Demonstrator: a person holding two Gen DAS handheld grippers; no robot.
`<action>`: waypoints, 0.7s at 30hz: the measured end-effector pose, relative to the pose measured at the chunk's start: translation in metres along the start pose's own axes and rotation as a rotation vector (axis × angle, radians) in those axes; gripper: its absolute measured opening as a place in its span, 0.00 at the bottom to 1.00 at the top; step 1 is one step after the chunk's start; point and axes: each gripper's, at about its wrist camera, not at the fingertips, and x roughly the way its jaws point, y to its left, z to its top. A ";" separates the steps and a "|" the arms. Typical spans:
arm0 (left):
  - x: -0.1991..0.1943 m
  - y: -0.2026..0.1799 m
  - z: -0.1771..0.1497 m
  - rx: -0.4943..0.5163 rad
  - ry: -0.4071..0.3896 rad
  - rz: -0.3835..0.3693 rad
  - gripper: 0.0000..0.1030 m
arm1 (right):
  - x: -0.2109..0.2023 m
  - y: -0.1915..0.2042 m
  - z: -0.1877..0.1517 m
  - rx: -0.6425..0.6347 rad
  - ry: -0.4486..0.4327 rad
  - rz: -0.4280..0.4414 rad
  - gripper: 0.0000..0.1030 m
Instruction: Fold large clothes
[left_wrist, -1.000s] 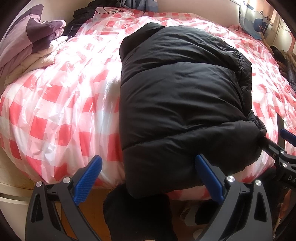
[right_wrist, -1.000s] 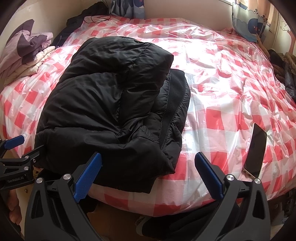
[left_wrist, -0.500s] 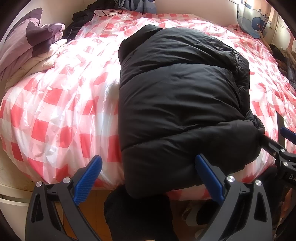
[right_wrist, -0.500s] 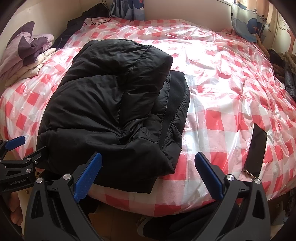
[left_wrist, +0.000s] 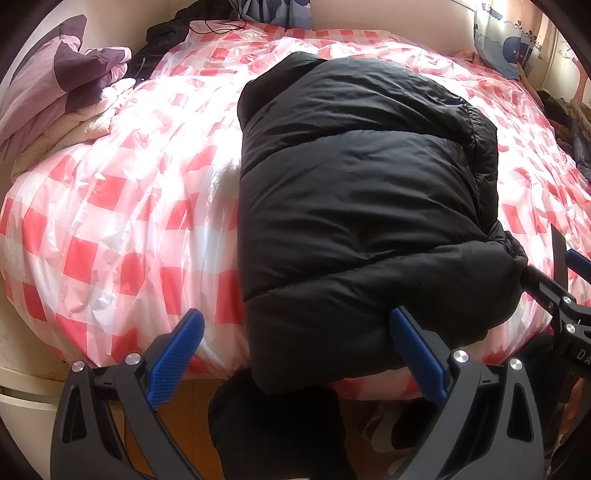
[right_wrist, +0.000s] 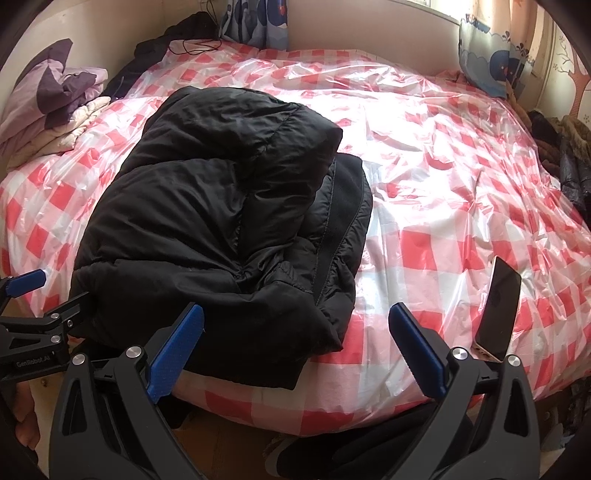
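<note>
We are holding both grippers at the near edge of a bed (right_wrist: 436, 177) covered in red-and-white checked plastic sheeting, where a black puffer jacket (left_wrist: 362, 206) is lying folded into a thick bundle, its near end hanging slightly over the edge. Our left gripper (left_wrist: 293, 354) is hovering with its blue-padded fingers (left_wrist: 175, 358) spread wide, gripping nothing, the right-hand pad just in front of the jacket's near hem. Our right gripper (right_wrist: 295, 349) is likewise gaping wide and empty, its left pad in front of the jacket's lower corner. A dark phone (right_wrist: 498, 308) is lying on the sheeting near the right gripper, well apart from the jacket. Folded purple and cream bedding (right_wrist: 55, 110) is sitting at the far left.
</note>
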 end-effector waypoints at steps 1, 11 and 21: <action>0.000 0.000 0.000 0.000 0.000 0.001 0.93 | 0.000 0.000 0.000 0.001 0.000 -0.002 0.94; 0.001 -0.001 0.002 0.007 -0.002 0.005 0.93 | -0.007 0.002 0.000 -0.018 -0.040 -0.043 0.94; 0.001 -0.002 0.002 0.009 -0.002 0.006 0.93 | -0.011 0.001 0.001 -0.019 -0.050 -0.043 0.94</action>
